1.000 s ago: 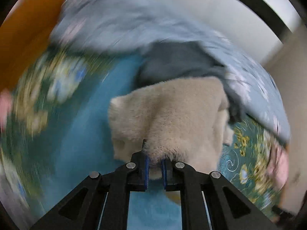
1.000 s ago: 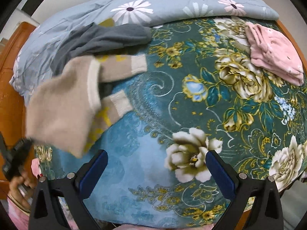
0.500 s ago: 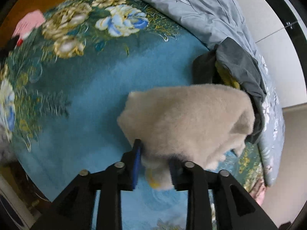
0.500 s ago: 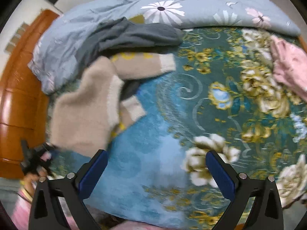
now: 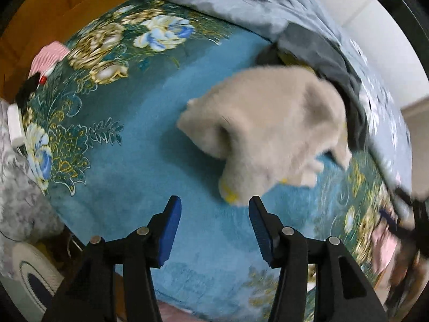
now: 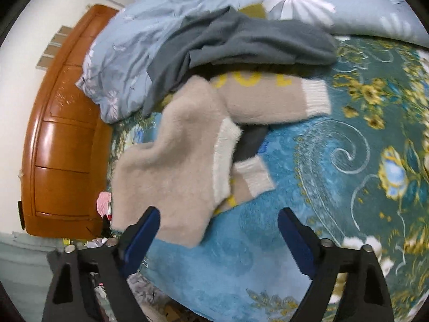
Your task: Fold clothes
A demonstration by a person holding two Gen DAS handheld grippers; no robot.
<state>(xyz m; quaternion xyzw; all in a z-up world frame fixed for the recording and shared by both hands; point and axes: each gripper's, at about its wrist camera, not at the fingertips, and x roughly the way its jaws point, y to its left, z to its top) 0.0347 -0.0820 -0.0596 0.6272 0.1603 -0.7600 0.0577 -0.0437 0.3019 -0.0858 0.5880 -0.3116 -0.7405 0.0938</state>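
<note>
Clothes for folding are lying ahead of me on the bed, and nearest is the beige fuzzy sweater (image 6: 171, 166), heaped on the blue floral blanket (image 6: 268, 255) just beyond my tools. I am holding my left gripper (image 5: 214, 228) with its jaws spread and nothing between them, its tips hanging just short of the sweater's near corner. My right gripper (image 6: 217, 236) is also gaping wide and empty, with its left finger crossing in front of the sweater's lower edge; I cannot tell whether it is touching the cloth.

I judge the sweater is lying as a loose, doubled-over heap, not a flat fold: the body is draping over itself, a ribbed white hem is showing mid-pile, and two sleeves with pale cuffs are poking out toward the right. Yellow lettering on the upper sleeve is partly covered, so I cannot read it.

Behind it, a grey garment (image 6: 241, 40) is sprawling across the sweater's far edge and up onto the light blue daisy quilt (image 6: 139, 35), hiding where the sweater ends. A dark piece under the sleeves is too buried to identify. Farther left, the wooden headboard (image 6: 64, 139) is closing off the view. In the left view, motion blur is smearing the sweater's outline and the right margin.
</note>
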